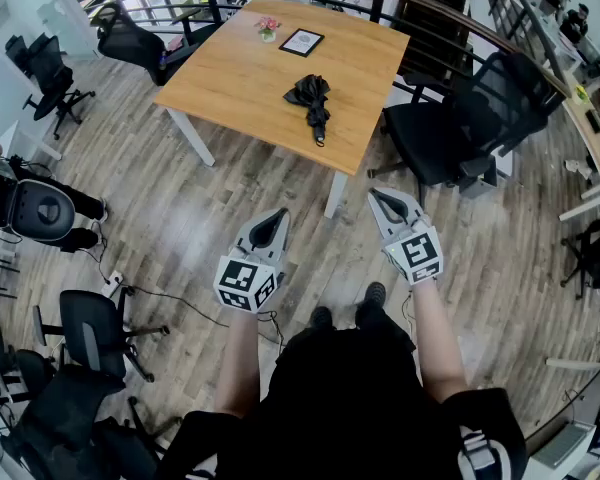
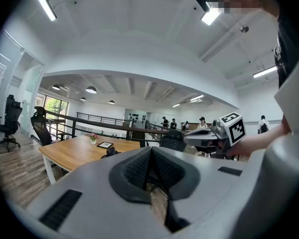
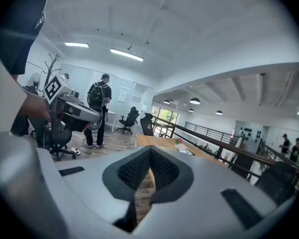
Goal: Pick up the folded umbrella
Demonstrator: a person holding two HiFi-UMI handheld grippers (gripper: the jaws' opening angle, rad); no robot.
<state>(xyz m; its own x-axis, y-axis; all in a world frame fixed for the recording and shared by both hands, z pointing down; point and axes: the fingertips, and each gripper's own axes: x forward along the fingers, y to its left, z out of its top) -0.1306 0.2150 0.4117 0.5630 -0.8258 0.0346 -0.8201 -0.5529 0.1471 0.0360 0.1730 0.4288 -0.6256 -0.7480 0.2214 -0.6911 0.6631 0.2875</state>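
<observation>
Head view puts the folded umbrella (image 1: pixel 312 103) on the wooden table (image 1: pixel 230 73), well ahead of both tools and roughly between their lines of aim. Its long axis runs nearly along their pointing direction, handle end toward them. The left gripper (image 1: pixel 276 218) and the right gripper (image 1: pixel 380 200) are both clenched on nothing, held level over the floor. Neither is clearly nearer, though the right perhaps has the edge, so a straight forward reach with opened jaws looks needed.

Wooden table (image 1: pixel 240 78) on plank floor (image 1: pixel 180 228); black office chairs (image 1: pixel 480 118) around.
</observation>
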